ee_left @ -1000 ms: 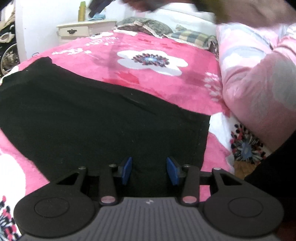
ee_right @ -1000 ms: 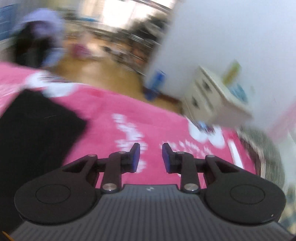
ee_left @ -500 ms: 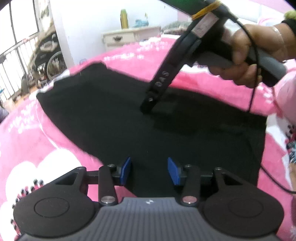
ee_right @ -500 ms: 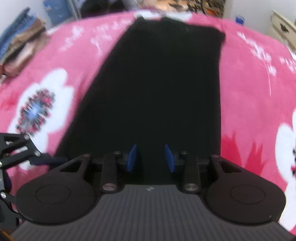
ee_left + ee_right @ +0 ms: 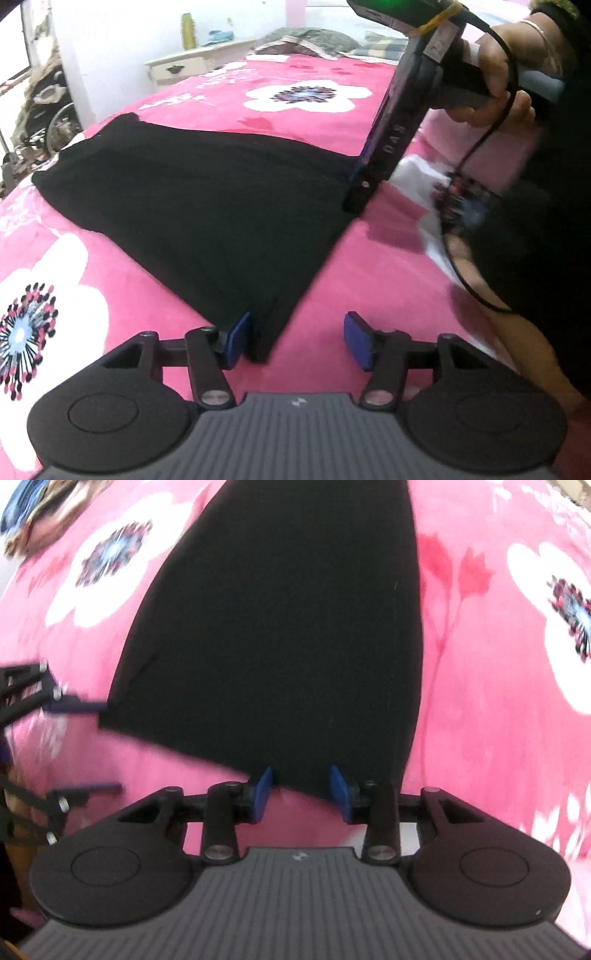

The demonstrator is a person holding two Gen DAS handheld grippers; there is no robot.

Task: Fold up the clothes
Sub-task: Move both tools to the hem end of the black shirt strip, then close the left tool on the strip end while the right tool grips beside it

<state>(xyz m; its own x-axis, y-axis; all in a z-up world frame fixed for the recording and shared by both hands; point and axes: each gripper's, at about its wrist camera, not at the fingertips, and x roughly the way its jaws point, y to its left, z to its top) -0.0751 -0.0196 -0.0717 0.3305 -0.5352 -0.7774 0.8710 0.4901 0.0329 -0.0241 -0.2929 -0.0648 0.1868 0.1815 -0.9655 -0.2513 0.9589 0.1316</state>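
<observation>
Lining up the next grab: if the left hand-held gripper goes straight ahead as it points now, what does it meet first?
Most likely the near corner of the black garment, already between the open fingers of the left hand-held gripper, close by its left pad; beneath lies the pink blanket. Depth is uncertain.

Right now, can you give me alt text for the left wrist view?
The open left gripper sits at the near corner of a black garment spread flat on a pink floral blanket. The right gripper, held in a hand, reaches down to the garment's other near corner.
</observation>
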